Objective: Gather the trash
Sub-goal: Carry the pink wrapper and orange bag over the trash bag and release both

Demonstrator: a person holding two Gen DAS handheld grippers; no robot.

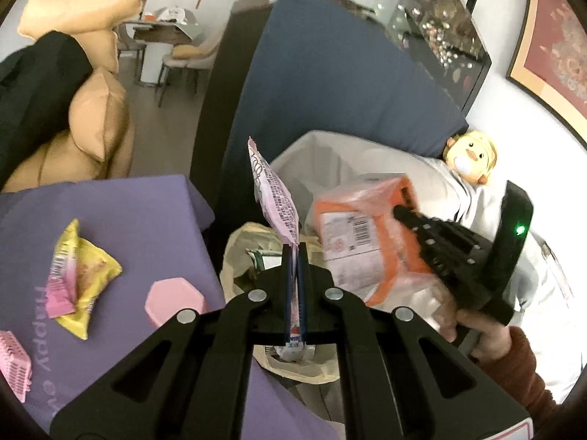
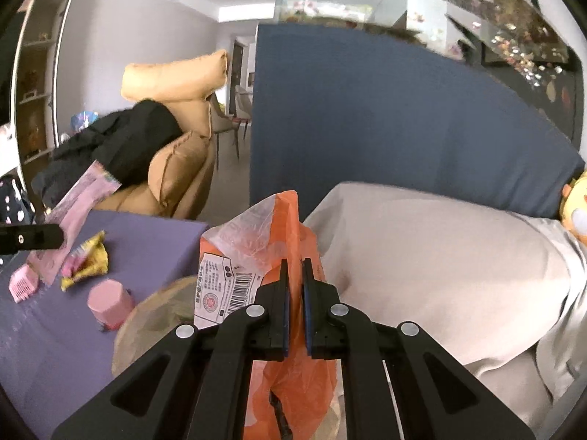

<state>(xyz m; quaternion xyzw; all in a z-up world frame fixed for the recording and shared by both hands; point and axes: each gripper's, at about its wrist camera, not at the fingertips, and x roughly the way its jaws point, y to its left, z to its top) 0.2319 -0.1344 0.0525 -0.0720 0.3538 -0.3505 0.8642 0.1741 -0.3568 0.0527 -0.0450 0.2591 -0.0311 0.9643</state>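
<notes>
My left gripper [image 1: 295, 247] is shut on a pink printed wrapper [image 1: 273, 194], held upright above a beige trash bag [image 1: 238, 253] beside the purple table [image 1: 121, 212]. The wrapper also shows in the right wrist view [image 2: 79, 212]. My right gripper [image 2: 295, 262] is shut on an orange and clear plastic package [image 2: 253, 249] with a barcode label, held over the same bag [image 2: 154, 315]. In the left wrist view the package [image 1: 359, 242] hangs right of the wrapper, with the right gripper [image 1: 407, 216] on it. A yellow wrapper [image 1: 86, 271] with a small pink wrapper lies on the table.
On the table stand a pink hexagonal cup [image 1: 174, 300] and a pink comb-like item [image 1: 13, 365]. A white cushioned seat [image 2: 440, 256] with a yellow duck plush [image 1: 471, 159] is on the right. A blue panel [image 2: 367, 117] stands behind. A tan sofa [image 2: 183, 154] with black clothing is on the left.
</notes>
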